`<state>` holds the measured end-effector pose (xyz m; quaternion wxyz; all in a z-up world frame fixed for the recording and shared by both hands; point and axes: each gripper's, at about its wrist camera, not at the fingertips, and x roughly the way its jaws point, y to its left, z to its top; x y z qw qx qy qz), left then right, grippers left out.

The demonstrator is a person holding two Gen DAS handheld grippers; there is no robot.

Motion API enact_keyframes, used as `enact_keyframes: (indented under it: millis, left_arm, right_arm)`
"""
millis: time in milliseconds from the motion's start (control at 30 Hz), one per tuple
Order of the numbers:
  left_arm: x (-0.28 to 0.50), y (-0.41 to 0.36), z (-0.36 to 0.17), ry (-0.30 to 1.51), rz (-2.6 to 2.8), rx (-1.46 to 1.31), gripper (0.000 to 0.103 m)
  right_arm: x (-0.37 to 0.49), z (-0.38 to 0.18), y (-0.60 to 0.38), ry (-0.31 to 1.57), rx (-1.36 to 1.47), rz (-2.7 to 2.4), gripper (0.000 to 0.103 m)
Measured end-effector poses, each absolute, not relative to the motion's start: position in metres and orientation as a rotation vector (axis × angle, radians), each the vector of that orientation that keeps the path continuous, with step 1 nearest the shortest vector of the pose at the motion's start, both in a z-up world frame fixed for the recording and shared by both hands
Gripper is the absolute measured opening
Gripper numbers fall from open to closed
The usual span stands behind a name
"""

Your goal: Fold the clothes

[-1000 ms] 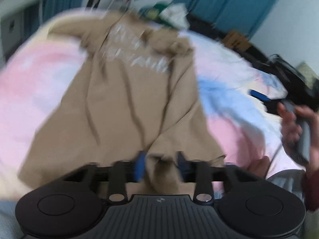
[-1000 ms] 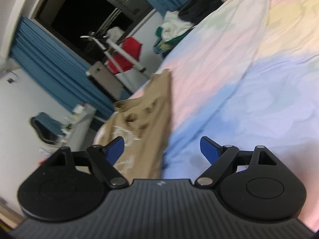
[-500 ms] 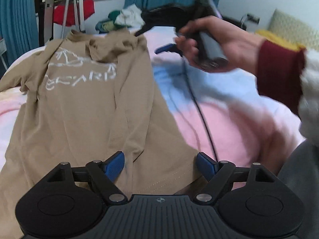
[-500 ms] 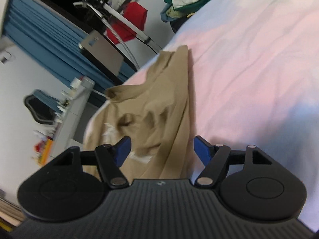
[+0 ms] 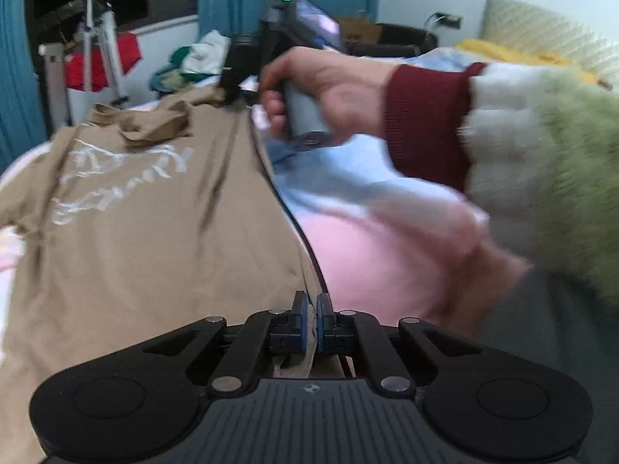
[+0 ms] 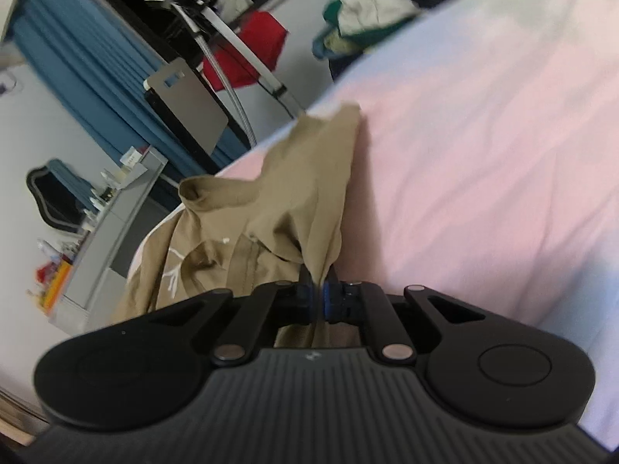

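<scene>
A tan T-shirt [image 5: 147,232] with white print lies spread on the pastel bed sheet [image 5: 371,255]. My left gripper [image 5: 309,305] is shut on the shirt's near right hem edge. My right gripper [image 6: 318,294] is shut on a bunched fold of the same shirt [image 6: 294,208] near its far right shoulder or sleeve. In the left wrist view the right gripper's body [image 5: 278,38] and the hand holding it sit over the shirt's far right corner; its fingers are hidden there.
The bed sheet [image 6: 483,162] stretches right of the shirt. A pile of clothes [image 5: 197,58] lies at the far edge, with a stand and red cloth [image 6: 247,50] behind. Blue curtains, a desk [image 6: 112,228] and a chair stand at the left.
Both grippers were open half a second ago and have closed on the shirt. The left one moved right to the hem edge; the right one moved down onto the far shoulder.
</scene>
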<state>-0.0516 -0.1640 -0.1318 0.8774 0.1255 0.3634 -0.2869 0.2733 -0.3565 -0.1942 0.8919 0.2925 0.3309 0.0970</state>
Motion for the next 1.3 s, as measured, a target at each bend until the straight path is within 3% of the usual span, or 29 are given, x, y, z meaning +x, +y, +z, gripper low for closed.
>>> enact_keyframes:
  millis: [267, 333, 433, 500, 533, 600, 667, 700, 967, 1133, 1300]
  left_arm:
    - [-0.037, -0.158, -0.168, 0.892, -0.618, 0.137, 0.006]
    - [-0.037, -0.153, -0.161, 0.887, -0.627, 0.104, 0.011]
    - [-0.042, -0.146, -0.146, 0.865, -0.635, 0.068, 0.039]
    - [-0.046, -0.140, -0.134, 0.832, -0.647, 0.069, 0.063]
    - [-0.045, -0.133, -0.128, 0.813, -0.644, 0.066, 0.068]
    - [-0.046, -0.117, -0.116, 0.775, -0.628, 0.056, 0.083]
    - [-0.049, -0.098, -0.104, 0.739, -0.603, 0.042, 0.084]
    - [-0.051, -0.088, -0.098, 0.721, -0.590, 0.034, 0.084]
    - [0.002, 0.027, -0.068, 0.734, -0.348, -0.227, 0.087]
    - [0.077, 0.081, -0.067, 0.638, -0.153, -0.246, 0.091]
    - [0.149, 0.103, -0.086, 0.668, -0.091, -0.379, 0.094]
  right_arm:
    - [0.285, -0.226, -0.355, 0.759, 0.523, 0.168, 0.007]
    - [0.285, -0.225, -0.355, 0.754, 0.534, 0.172, 0.009]
    - [0.279, -0.214, -0.354, 0.736, 0.523, 0.161, 0.011]
    - [0.268, -0.201, -0.352, 0.708, 0.481, 0.136, 0.015]
    - [0.261, -0.193, -0.350, 0.694, 0.458, 0.128, 0.019]
    - [0.245, -0.178, -0.348, 0.669, 0.428, 0.131, 0.044]
    - [0.224, -0.165, -0.345, 0.645, 0.432, 0.143, 0.058]
    - [0.214, -0.158, -0.343, 0.633, 0.433, 0.149, 0.059]
    - [0.132, -0.107, -0.331, 0.540, 0.455, 0.197, 0.059]
    - [0.094, -0.126, -0.308, 0.565, 0.501, 0.220, 0.060]
    - [0.089, -0.143, -0.268, 0.613, 0.410, 0.213, 0.060]
